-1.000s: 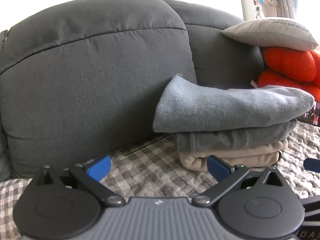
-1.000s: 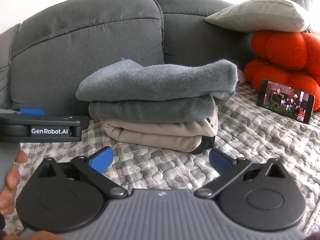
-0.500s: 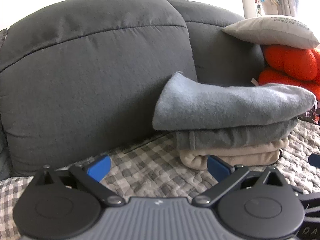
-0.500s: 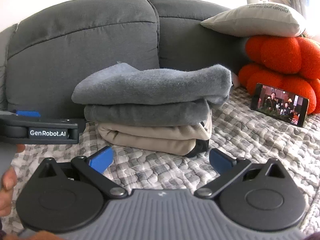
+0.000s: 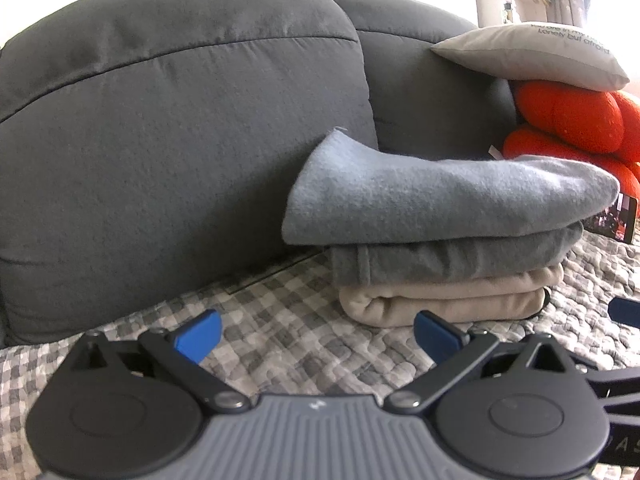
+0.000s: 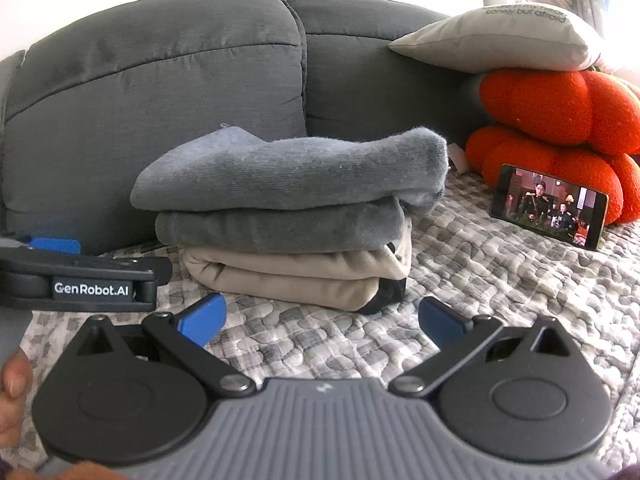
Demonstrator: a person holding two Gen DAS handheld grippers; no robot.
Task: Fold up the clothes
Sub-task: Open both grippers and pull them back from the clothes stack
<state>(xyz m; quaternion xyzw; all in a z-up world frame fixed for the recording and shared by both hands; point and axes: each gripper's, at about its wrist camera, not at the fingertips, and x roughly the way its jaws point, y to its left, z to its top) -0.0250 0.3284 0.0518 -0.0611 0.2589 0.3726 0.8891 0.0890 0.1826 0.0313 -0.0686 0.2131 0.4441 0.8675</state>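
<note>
Side by side, left gripper [image 5: 318, 335] and right gripper [image 6: 320, 318] hover level over the quilt [image 6: 480, 280], jaws spread and empty, facing the folded clothes stack [image 6: 288, 220].

My tool [image 6: 320, 320] was matt black plastic with blue pads [image 6: 202, 316]. The top garment [image 6: 288, 172] looked fuzzy fleece, the sofa [image 6: 160, 92] smooth woven cloth, the cover [image 6: 480, 280] quilted.
</note>
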